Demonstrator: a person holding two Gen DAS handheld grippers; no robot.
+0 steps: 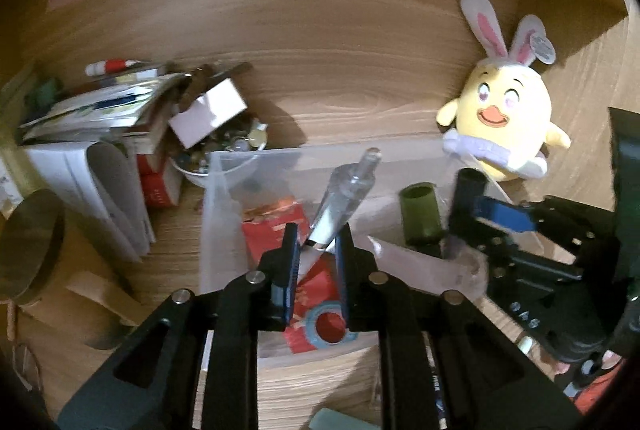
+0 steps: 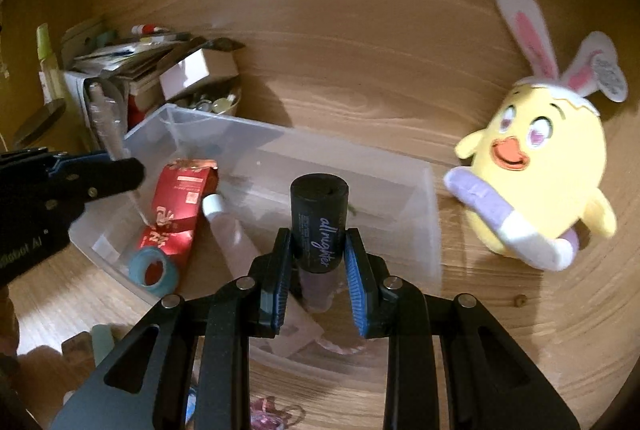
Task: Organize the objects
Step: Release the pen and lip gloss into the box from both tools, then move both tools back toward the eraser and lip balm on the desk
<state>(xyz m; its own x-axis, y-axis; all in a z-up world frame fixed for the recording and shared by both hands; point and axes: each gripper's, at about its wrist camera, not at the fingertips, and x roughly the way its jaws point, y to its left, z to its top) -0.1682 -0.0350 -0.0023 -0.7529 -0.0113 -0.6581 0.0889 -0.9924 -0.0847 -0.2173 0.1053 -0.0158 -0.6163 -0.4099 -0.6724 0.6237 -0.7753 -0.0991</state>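
Note:
My left gripper [image 1: 316, 250] is shut on a clear pen [image 1: 340, 202] and holds it, tip down, over the clear plastic bin [image 1: 224, 166]. In the right wrist view the pen [image 2: 108, 126] hangs above the bin's left end [image 2: 160, 118]. My right gripper [image 2: 318, 250] is shut on a black-capped spray bottle [image 2: 320, 222] above the bin's middle. In the bin lie a red packet [image 2: 176, 206], a blue tape roll [image 2: 154, 270] and a pale tube [image 2: 228, 230]. The right gripper also shows in the left wrist view [image 1: 472, 214].
A yellow chick plush with bunny ears [image 2: 548, 174] stands right of the bin. A pile of books and boxes [image 1: 104, 134] and a bowl of small items [image 1: 224, 150] are at back left. A green cylinder [image 1: 420, 214] is near the right gripper.

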